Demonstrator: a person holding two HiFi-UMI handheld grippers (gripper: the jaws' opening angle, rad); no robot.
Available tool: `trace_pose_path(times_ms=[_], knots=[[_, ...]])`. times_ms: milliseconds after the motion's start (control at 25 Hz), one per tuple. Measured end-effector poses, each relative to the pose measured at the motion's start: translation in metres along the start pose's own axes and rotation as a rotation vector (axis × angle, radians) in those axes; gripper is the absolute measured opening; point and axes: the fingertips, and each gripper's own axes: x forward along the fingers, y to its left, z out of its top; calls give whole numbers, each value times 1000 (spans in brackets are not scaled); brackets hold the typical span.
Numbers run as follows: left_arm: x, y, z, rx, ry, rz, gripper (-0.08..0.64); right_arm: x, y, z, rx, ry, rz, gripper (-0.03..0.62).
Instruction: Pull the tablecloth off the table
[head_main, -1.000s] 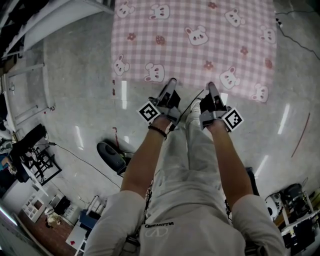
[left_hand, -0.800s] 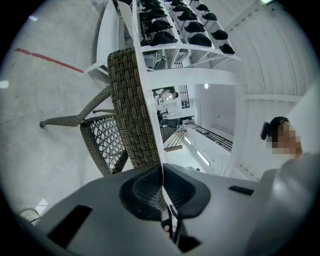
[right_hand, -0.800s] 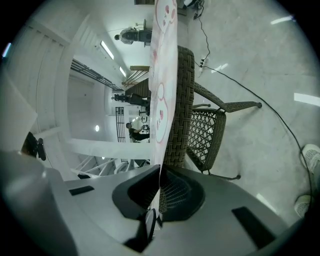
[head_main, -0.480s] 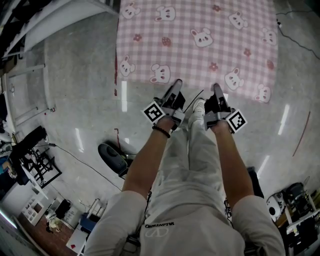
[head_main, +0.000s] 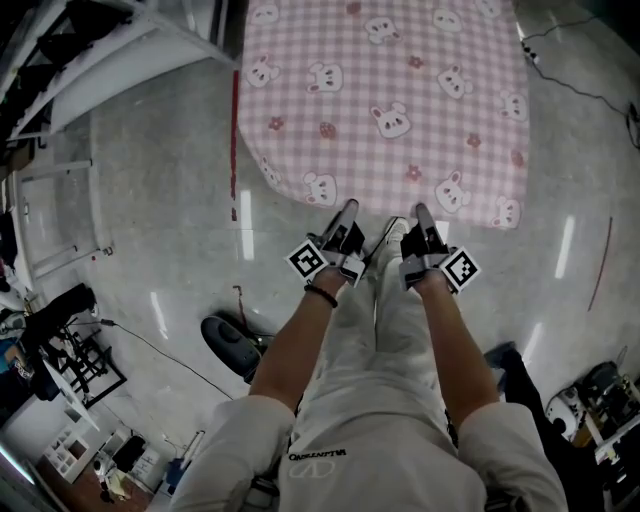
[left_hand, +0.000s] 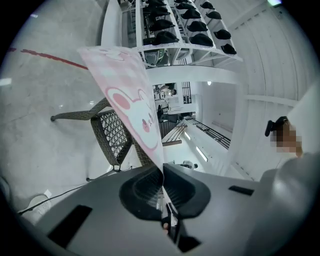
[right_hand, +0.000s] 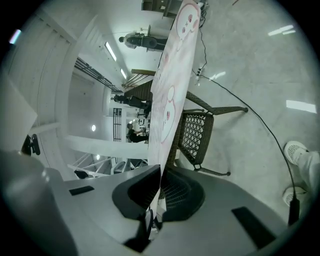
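The pink checked tablecloth (head_main: 385, 95) with bunny prints is spread out above the floor in the head view, its near edge held by both grippers. My left gripper (head_main: 345, 212) is shut on the near edge left of centre. My right gripper (head_main: 419, 214) is shut on it further right. In the left gripper view the cloth (left_hand: 132, 107) rises as a thin sheet out of the shut jaws (left_hand: 162, 175). In the right gripper view the cloth (right_hand: 170, 100) likewise runs up from the shut jaws (right_hand: 160, 175). The table under the cloth is hidden.
A wicker chair (left_hand: 112, 140) stands beyond the cloth, also seen as the wicker chair (right_hand: 192, 135) in the right gripper view. A cable (right_hand: 250, 110) crosses the shiny grey floor. White shelving (head_main: 110, 50) stands at the left. A dark round object (head_main: 225, 340) lies on the floor by my legs.
The cloth has come towards me and lifted, its near edge now loose and curved. In both gripper views it has swung up clear of the wicker chair. Both grippers stayed shut on it.
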Motion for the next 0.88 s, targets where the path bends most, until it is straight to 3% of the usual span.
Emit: trace_pose_path(times_ms=[280,360,480,520,880], knots=[[-17,9,-6,-7,26,35,3,-11,-5,-12,-20,20,-11,11],[-2,33,-7,28,6,-34,3,4,-26,-2,-71,19,51,11],[93,48,25,153,-68,-286,3,85,-21,60,-220,8,288,11],[104,47,27,172,-81,-332,3,92,-18,68,-244,9,334,11],[73,29,17,176,-57,-348,3,62,-7,49,-240,27,373,11]])
